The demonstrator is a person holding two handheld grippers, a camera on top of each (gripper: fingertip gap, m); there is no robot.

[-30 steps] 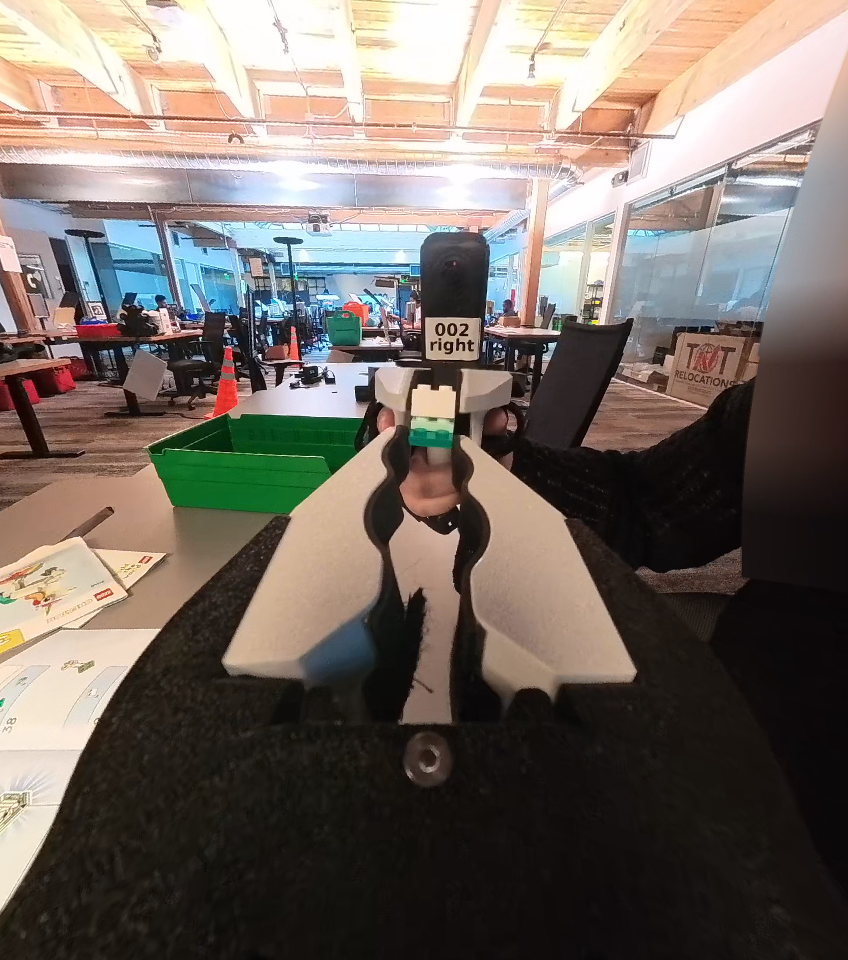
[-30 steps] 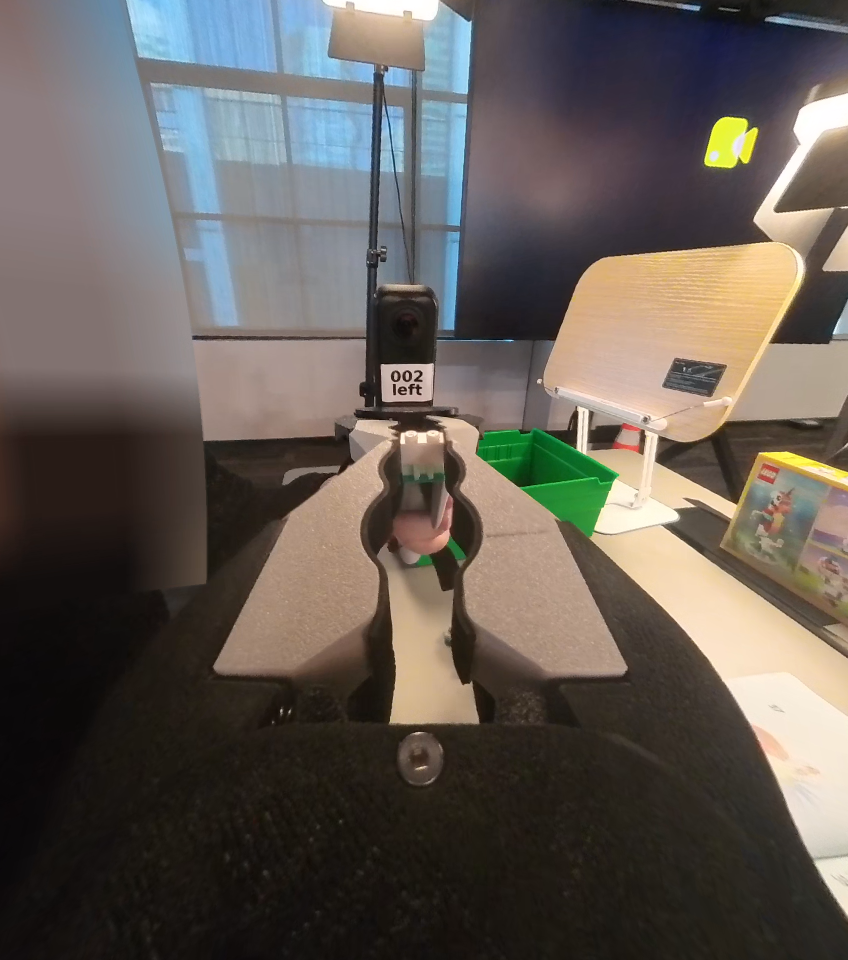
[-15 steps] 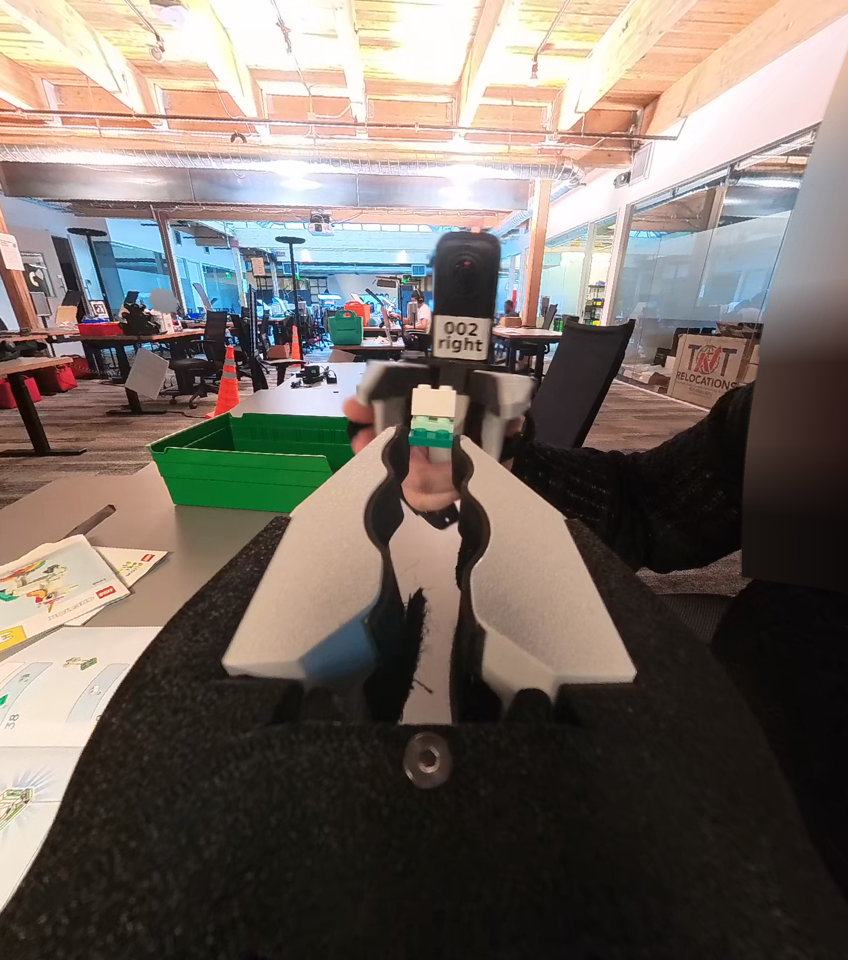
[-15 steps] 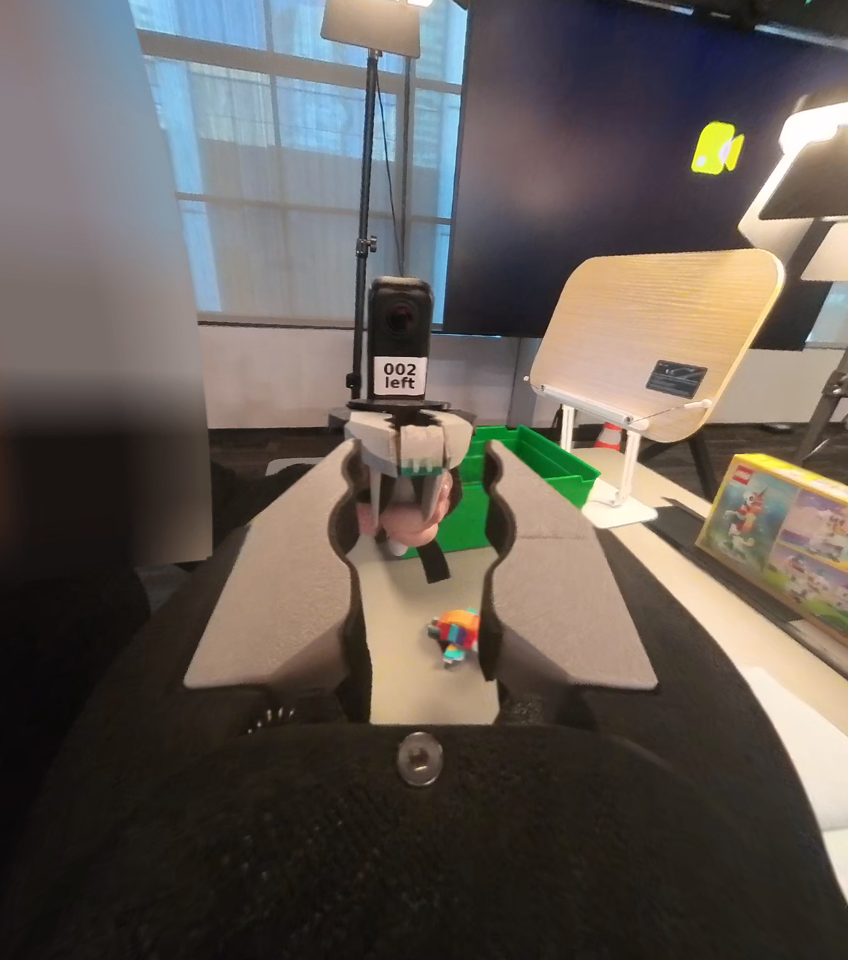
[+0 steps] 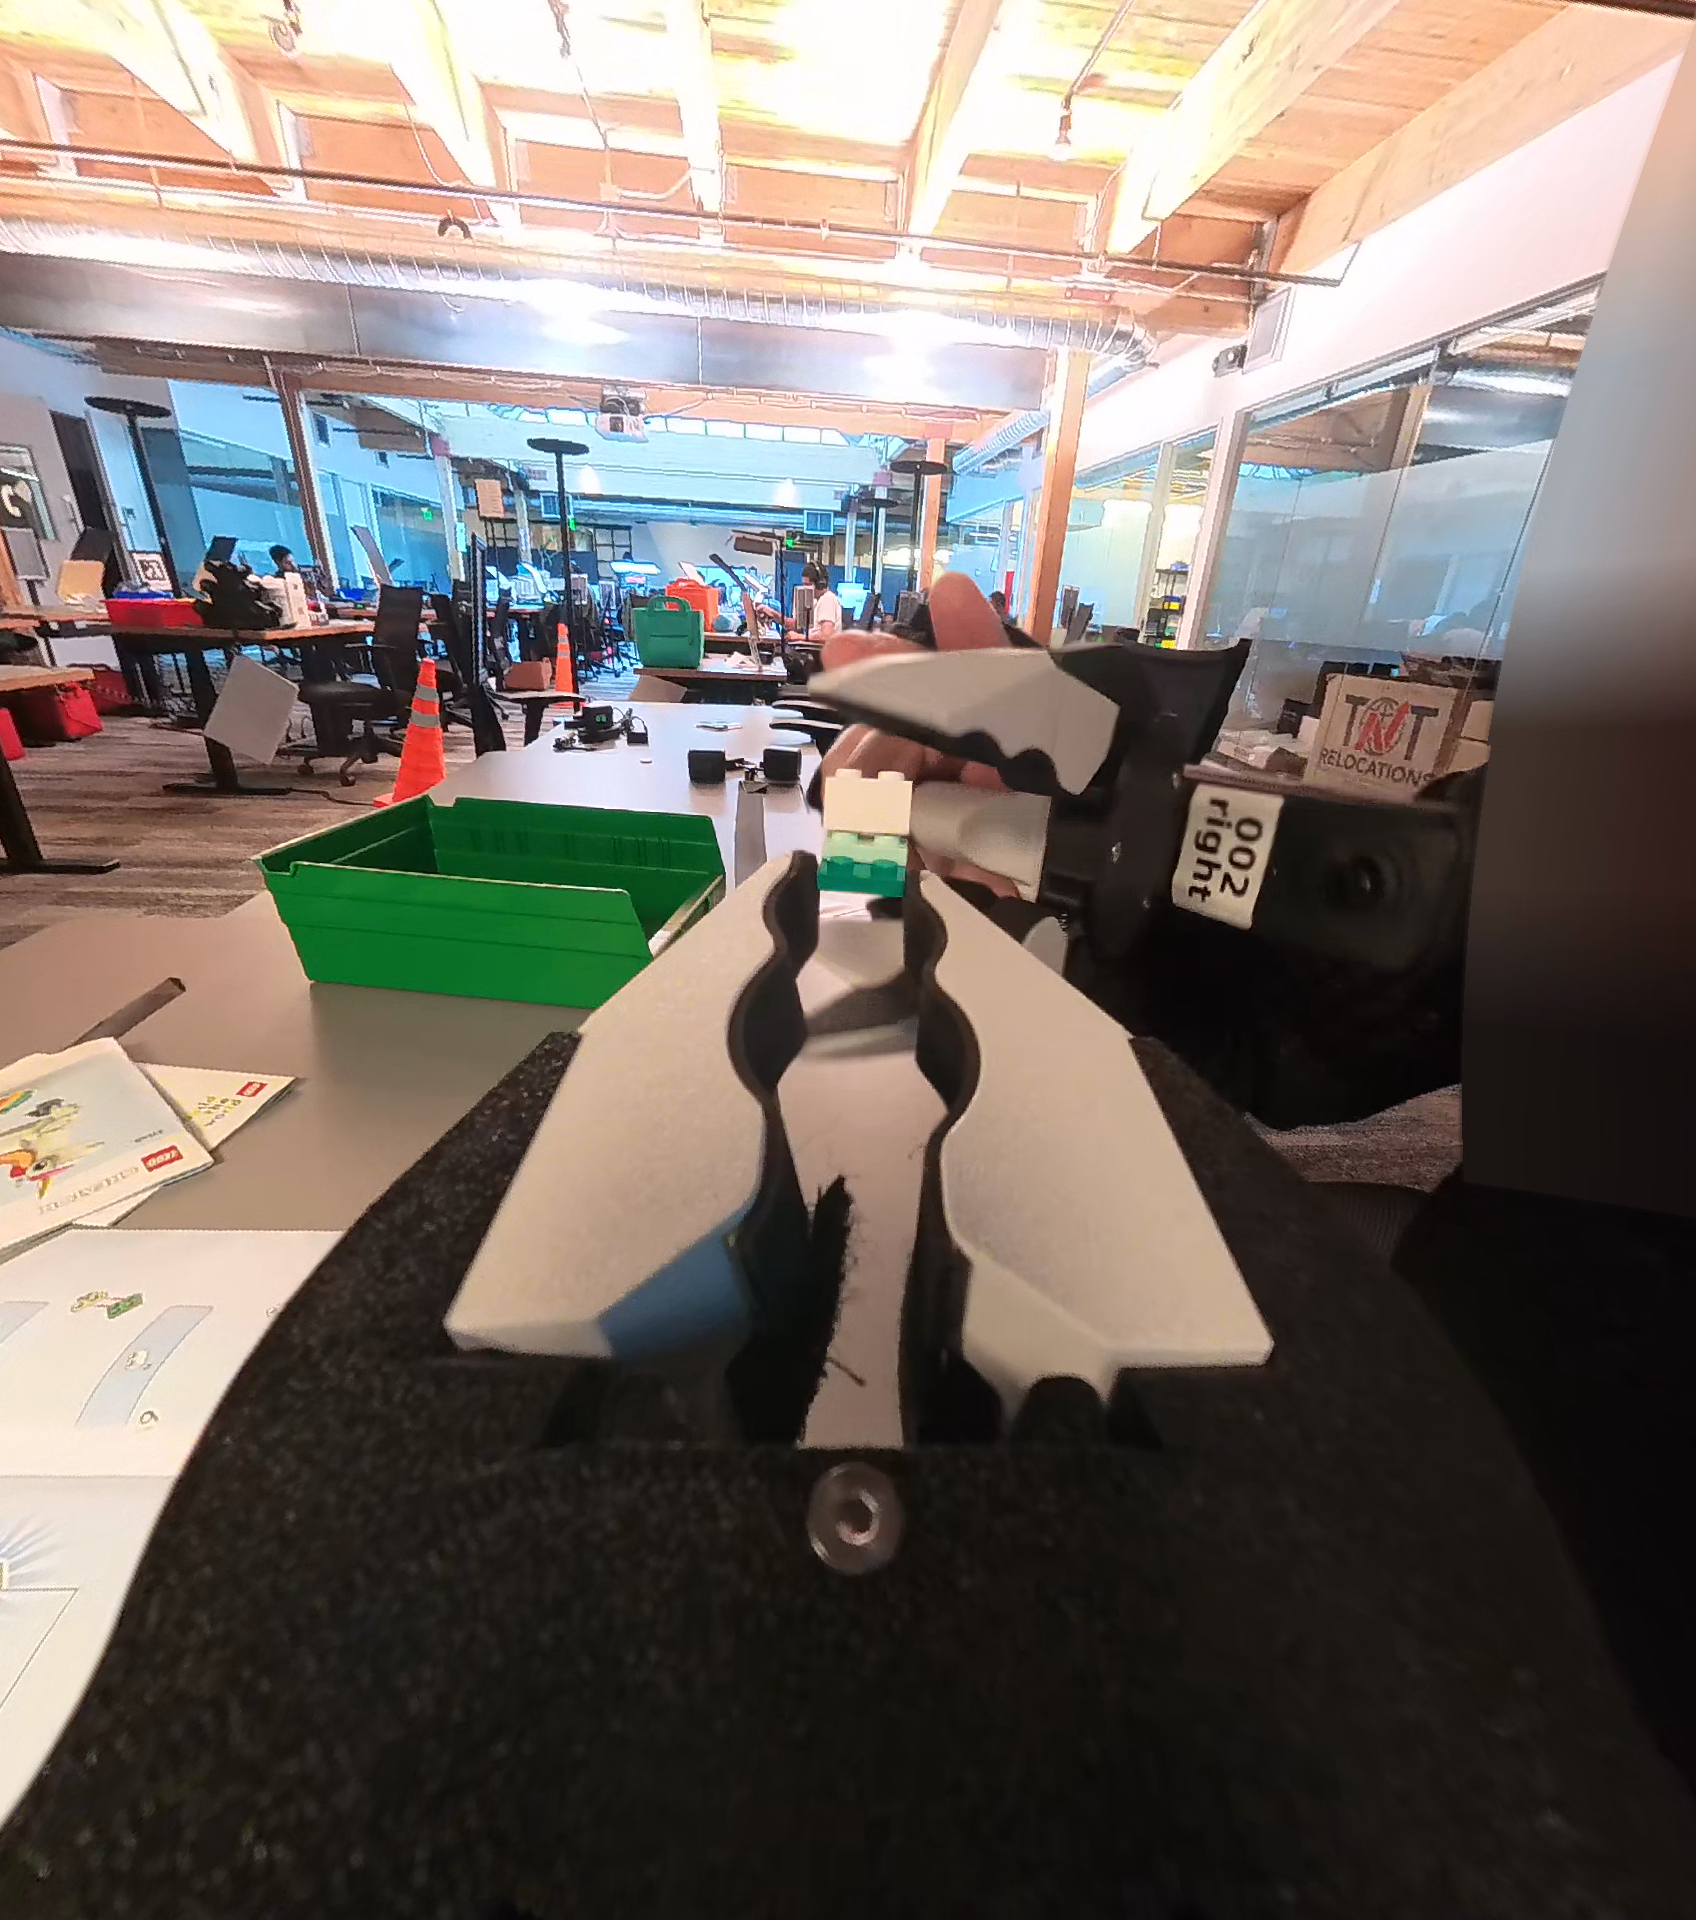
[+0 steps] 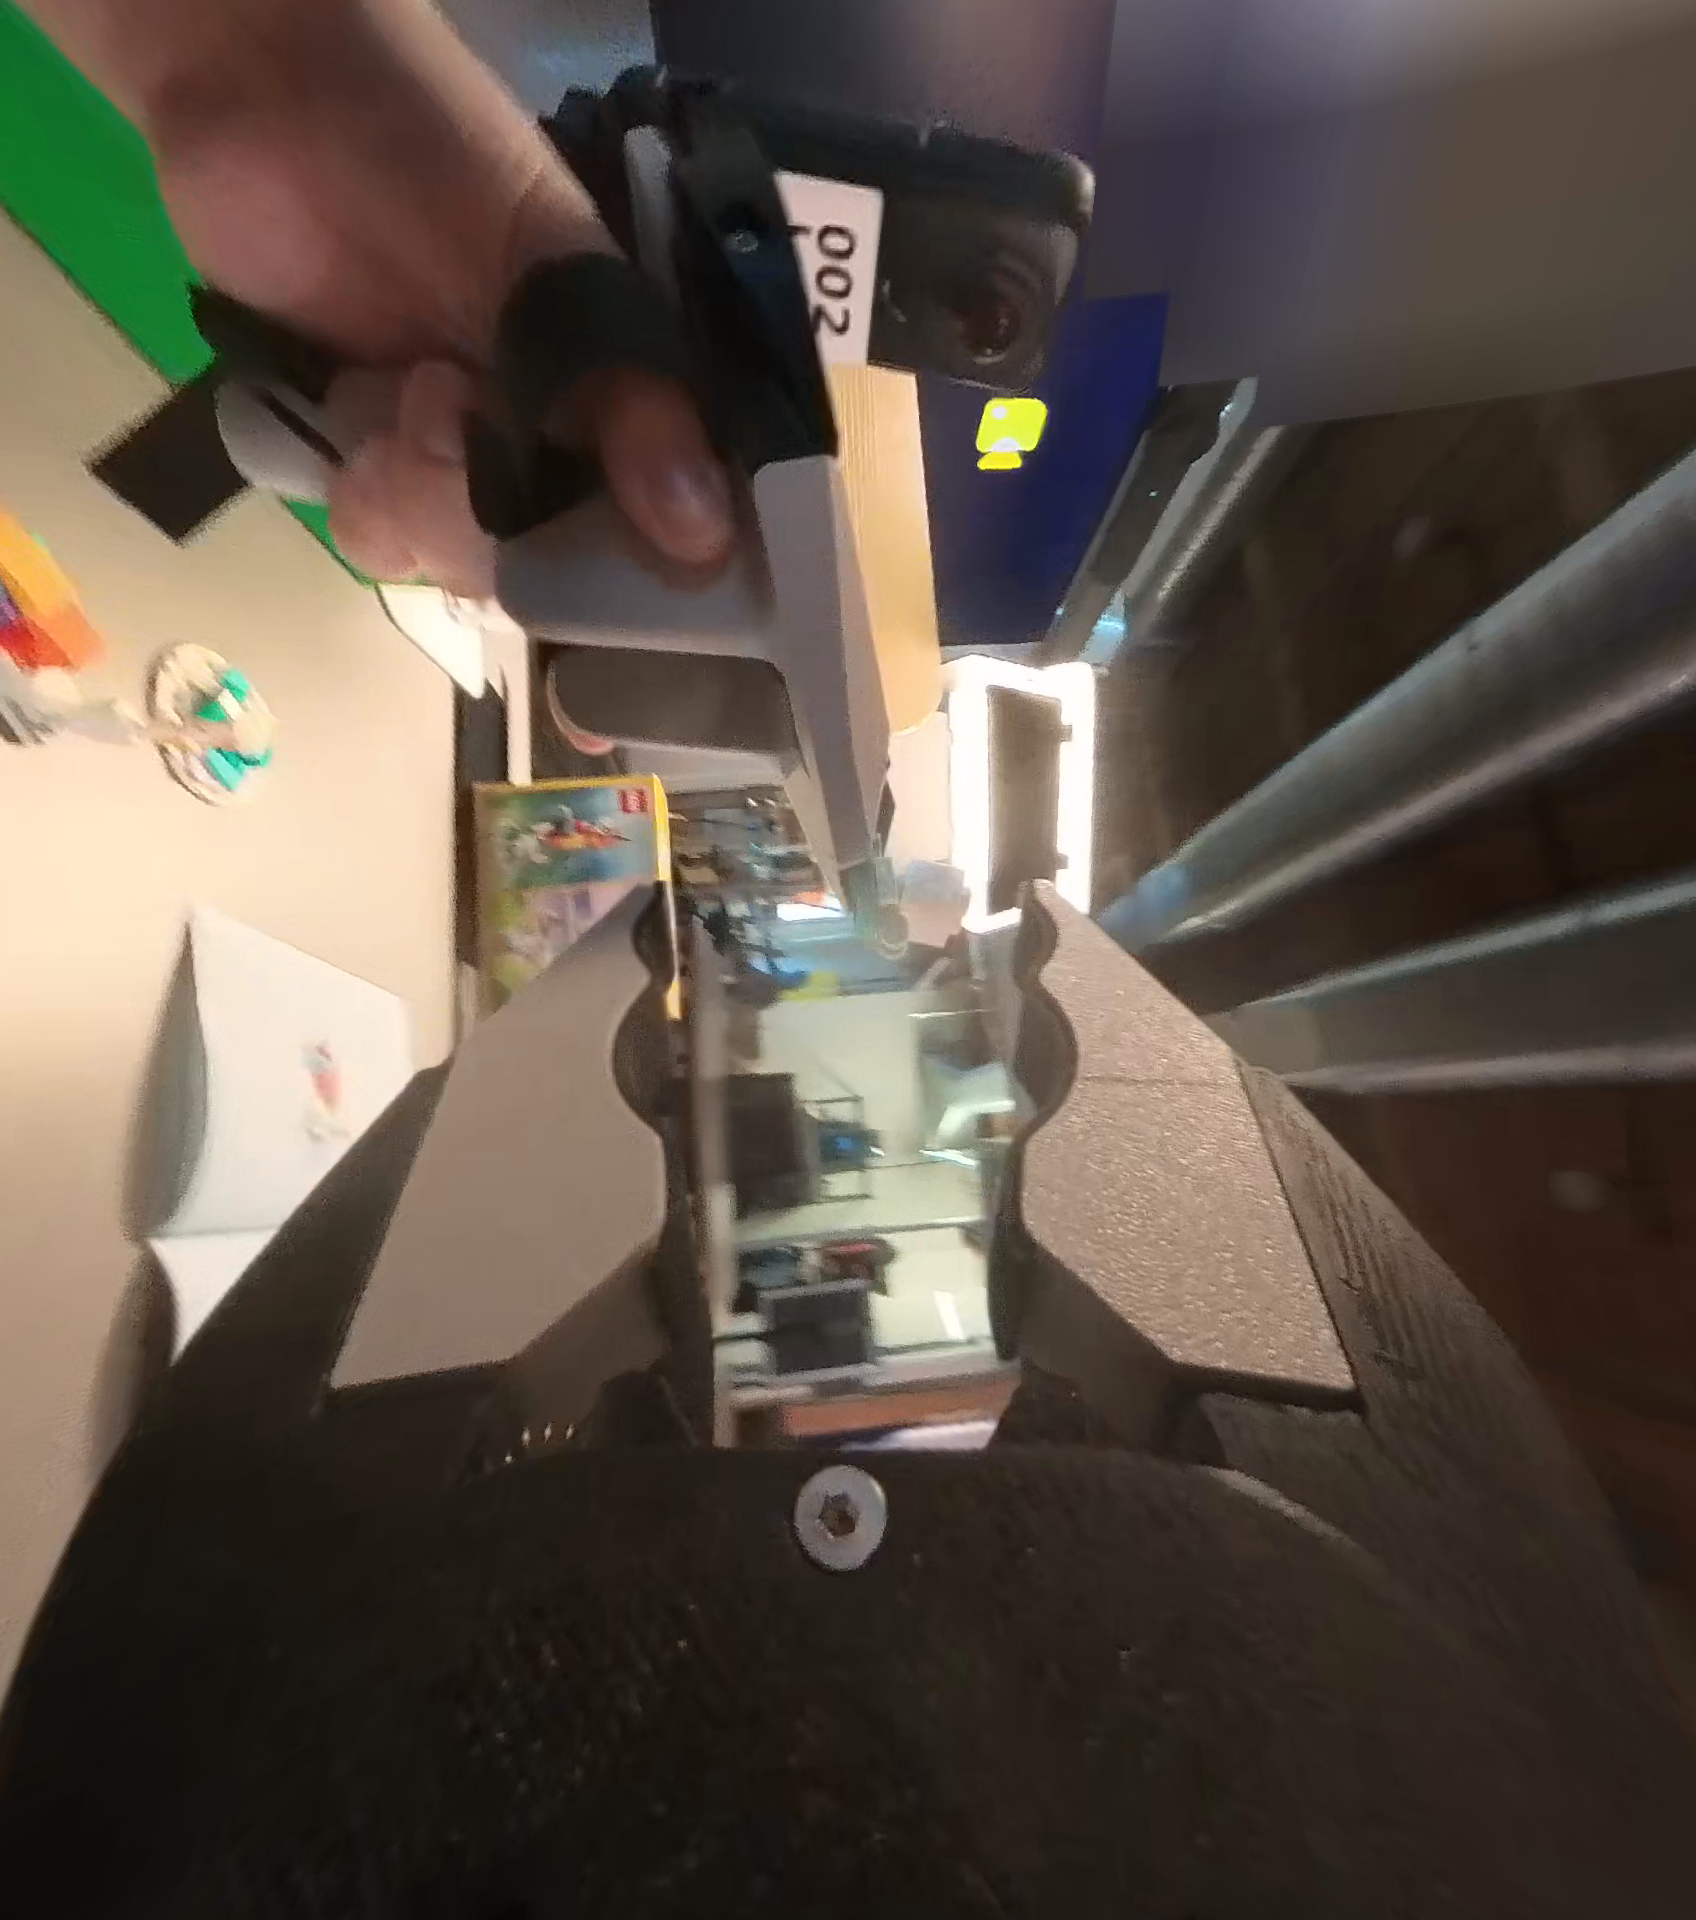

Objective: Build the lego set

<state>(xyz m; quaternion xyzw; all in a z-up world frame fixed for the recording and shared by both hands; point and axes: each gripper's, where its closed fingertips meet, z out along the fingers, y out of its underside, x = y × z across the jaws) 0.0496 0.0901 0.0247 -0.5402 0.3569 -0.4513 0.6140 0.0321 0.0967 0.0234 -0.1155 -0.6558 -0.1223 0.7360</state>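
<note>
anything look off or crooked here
The right gripper is rolled onto its side, jaws open beside the small white-and-green lego stack held by the left gripper. Nothing spilled or damaged shows.

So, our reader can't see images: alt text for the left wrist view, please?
The left hand-held gripper pinches a white-and-green brick stack above a grey table. The right hand-held gripper, turned sideways, gapes open beside it. A green bin sits behind, booklets left.

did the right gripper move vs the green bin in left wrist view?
Yes. The right gripper rolled sideways and shifted right, away from the green plastic bin; jaws open.
</note>
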